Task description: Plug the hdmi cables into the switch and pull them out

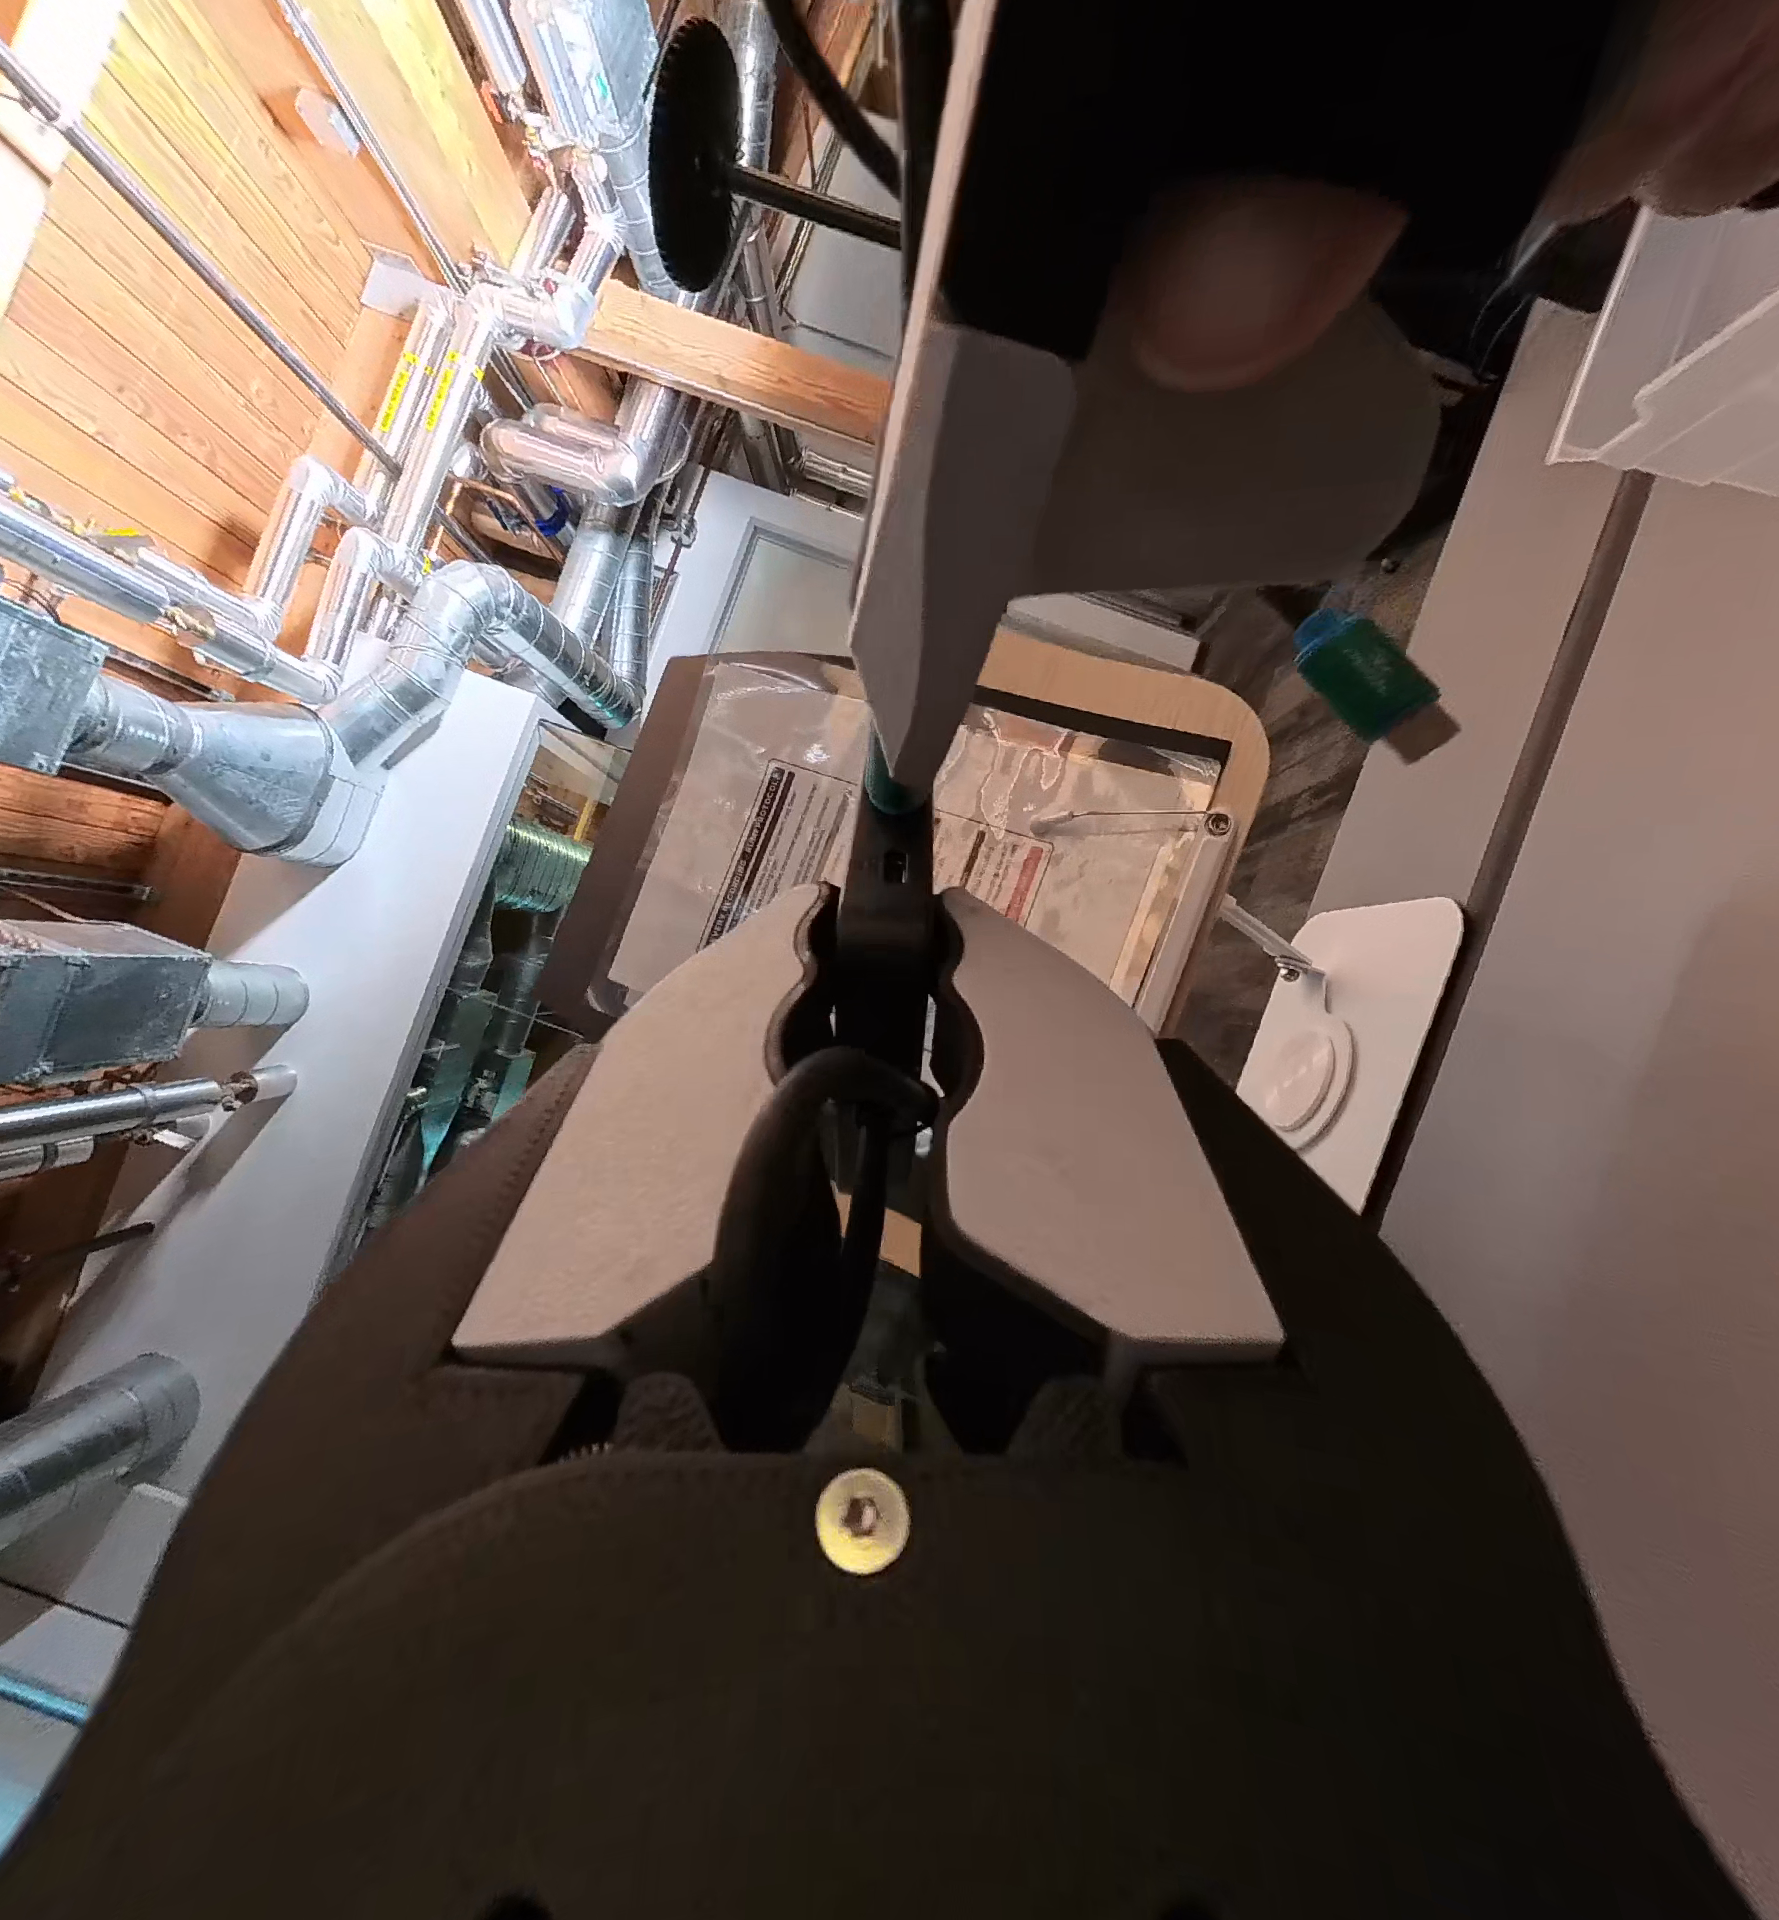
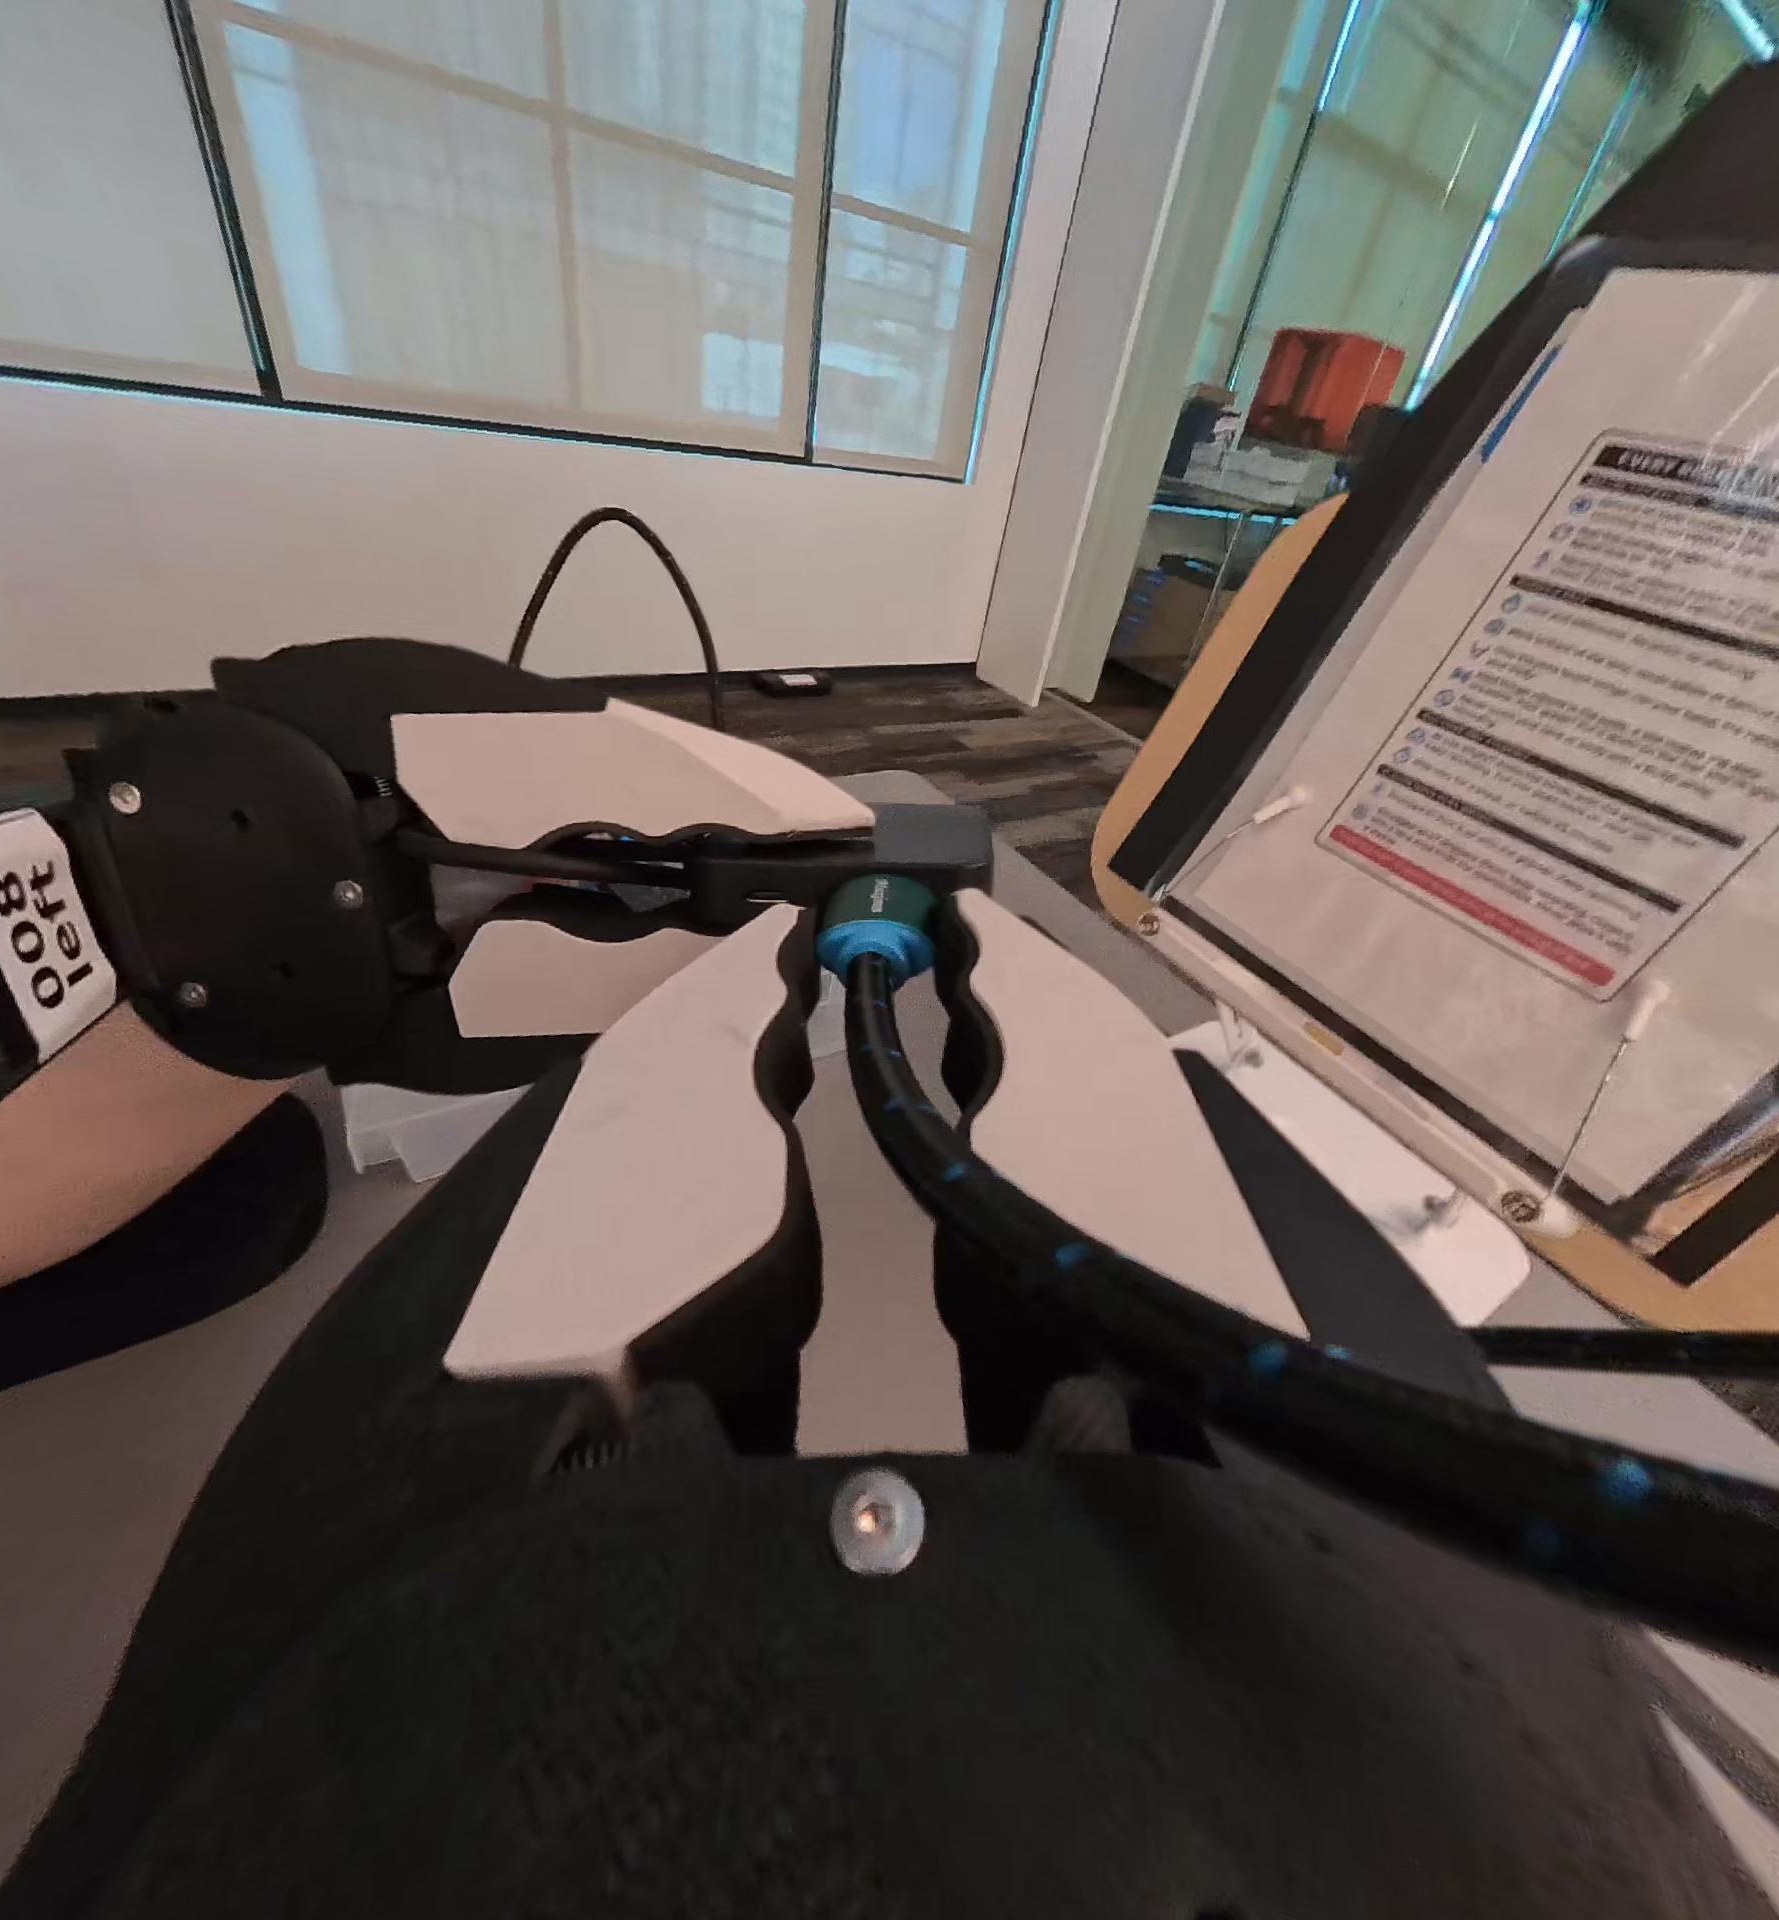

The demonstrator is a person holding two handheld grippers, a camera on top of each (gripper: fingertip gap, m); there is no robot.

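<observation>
At the centre of the right wrist view sits the switch (image 2: pixel 932 836), a small flat dark-grey block with rounded corners. One HDMI cable (image 2: pixel 1124 1236) meets its near edge: a thick black braided cord flecked with blue, ending in a teal metal plug (image 2: pixel 877 909) with a bright blue collar. The right gripper (image 2: pixel 874 925) has its jaws closed against the sides of that plug, the cord trailing off to the lower right. The left gripper (image 2: pixel 854 831) enters from the left of the frame, its jaws clamped on the switch from above and below. A thin black lead (image 2: pixel 552 857) runs back from the switch between its white fingers. In the left wrist view the switch (image 1: pixel 880 914) shows edge-on at mid-frame, pinched by the left gripper (image 1: pixel 880 920). Right of centre stands one laminated sheet (image 2: pixel 1550 748) on a stand above the table (image 2: pixel 895 1351).
</observation>
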